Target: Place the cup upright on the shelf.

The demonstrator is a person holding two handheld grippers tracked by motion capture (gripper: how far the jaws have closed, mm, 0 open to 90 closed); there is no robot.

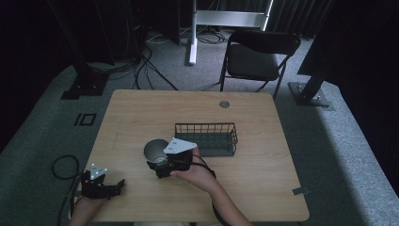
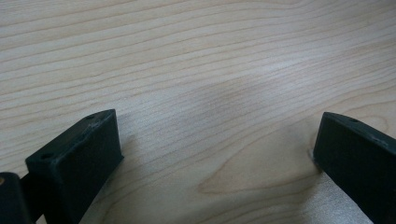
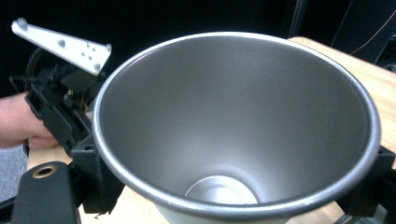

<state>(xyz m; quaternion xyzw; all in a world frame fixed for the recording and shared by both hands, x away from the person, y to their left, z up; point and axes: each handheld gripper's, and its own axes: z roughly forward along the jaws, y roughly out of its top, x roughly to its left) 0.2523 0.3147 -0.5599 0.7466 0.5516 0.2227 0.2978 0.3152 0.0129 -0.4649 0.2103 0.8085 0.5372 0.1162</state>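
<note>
A steel cup [image 1: 155, 149] stands left of a dark wire basket [image 1: 206, 139] at the middle of the wooden table [image 1: 188, 108]. My right gripper [image 1: 162, 167] is shut on the cup from the near side. In the right gripper view the cup [image 3: 233, 121] is empty, and a black jaw presses each side of it just below the rim, so the gripper [image 3: 233, 196] holds it. My left gripper [image 1: 117, 186] rests at the table's near left corner. In its own view that gripper [image 2: 217, 140] is open, with bare wood [image 2: 210, 56] between its jaws.
The wire basket holds nothing that I can see. A round cable hole [image 1: 224, 104] sits near the table's far edge. A black folding chair [image 1: 259, 54] stands beyond the table. The left gripper [image 3: 60, 107] and a hand [image 3: 18, 121] appear behind the cup.
</note>
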